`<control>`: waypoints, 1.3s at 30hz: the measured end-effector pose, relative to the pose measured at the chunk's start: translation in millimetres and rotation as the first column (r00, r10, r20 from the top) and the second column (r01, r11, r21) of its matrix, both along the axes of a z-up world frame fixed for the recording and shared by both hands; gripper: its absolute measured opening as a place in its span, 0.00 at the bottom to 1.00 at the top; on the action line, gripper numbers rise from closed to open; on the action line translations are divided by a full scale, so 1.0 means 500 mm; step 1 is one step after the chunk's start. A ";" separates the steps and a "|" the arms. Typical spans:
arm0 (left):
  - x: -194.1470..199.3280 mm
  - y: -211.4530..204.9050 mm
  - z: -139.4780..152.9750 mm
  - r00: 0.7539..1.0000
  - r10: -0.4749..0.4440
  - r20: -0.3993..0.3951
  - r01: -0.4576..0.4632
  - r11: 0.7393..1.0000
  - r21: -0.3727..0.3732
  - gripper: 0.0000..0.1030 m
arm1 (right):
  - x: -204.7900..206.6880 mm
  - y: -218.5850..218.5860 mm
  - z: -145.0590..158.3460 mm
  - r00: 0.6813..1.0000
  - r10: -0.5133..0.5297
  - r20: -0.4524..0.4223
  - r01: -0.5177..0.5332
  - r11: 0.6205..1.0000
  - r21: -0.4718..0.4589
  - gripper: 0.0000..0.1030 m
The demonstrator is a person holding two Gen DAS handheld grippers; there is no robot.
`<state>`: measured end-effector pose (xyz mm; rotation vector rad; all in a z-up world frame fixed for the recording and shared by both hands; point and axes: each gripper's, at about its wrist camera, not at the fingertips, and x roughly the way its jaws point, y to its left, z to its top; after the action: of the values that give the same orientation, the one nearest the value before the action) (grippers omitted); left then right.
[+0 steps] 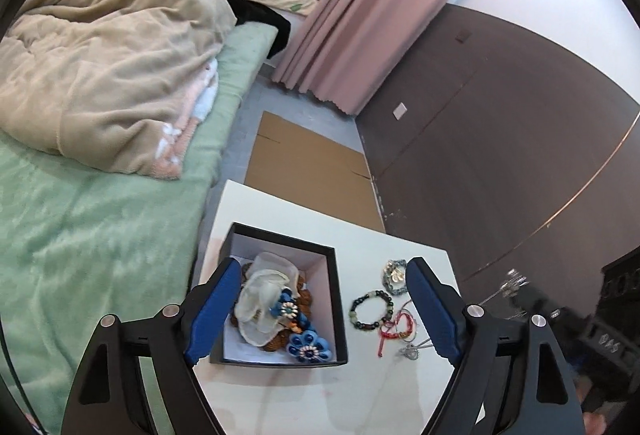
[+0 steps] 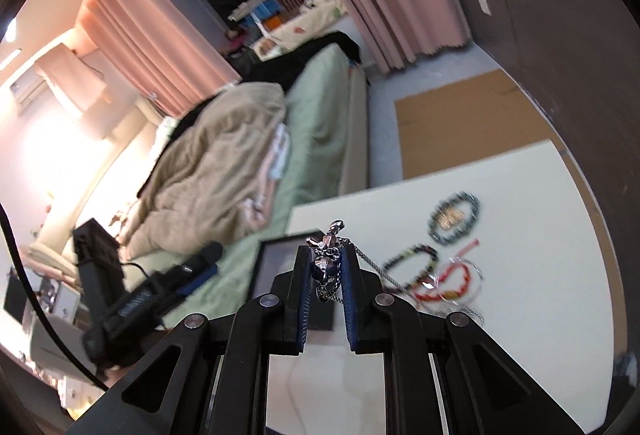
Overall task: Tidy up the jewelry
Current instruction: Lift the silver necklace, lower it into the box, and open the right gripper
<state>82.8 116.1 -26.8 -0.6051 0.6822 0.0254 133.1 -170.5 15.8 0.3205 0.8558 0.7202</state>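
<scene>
Right wrist | silver pendant [image 2: 326,255] clamped between right tongs [image 2: 325,267]

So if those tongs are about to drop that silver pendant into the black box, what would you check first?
1. Right tongs pinching the silver pendant: ok.
2. Chain free of the bracelets on the table: cannot tell; it trails toward them.
3. Black box open: ok.
4. Room in the box: not ok at the near end, where a cloth pouch and blue flower pieces lie.
5. Left tongs out of the way: not ok; open, in front of the box.
</scene>
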 end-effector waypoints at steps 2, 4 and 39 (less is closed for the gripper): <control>-0.003 0.008 0.004 1.000 0.004 0.009 -0.004 1.000 0.000 0.82 | -0.008 0.010 0.026 1.000 0.004 0.029 -0.004 1.000 0.013 0.15; -0.007 0.016 0.007 1.000 0.006 0.017 -0.006 1.000 0.004 0.82 | -0.013 0.015 0.043 0.999 0.009 0.037 -0.010 0.999 0.032 0.15; -0.094 0.153 0.030 0.987 0.128 0.091 -0.120 0.989 -0.091 0.82 | -0.063 0.254 0.275 0.953 0.148 0.264 -0.136 0.989 -0.061 0.15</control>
<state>35.8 192.6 -11.8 -0.7255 0.5527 0.0831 101.6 -43.4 153.5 0.1199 0.6396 0.8570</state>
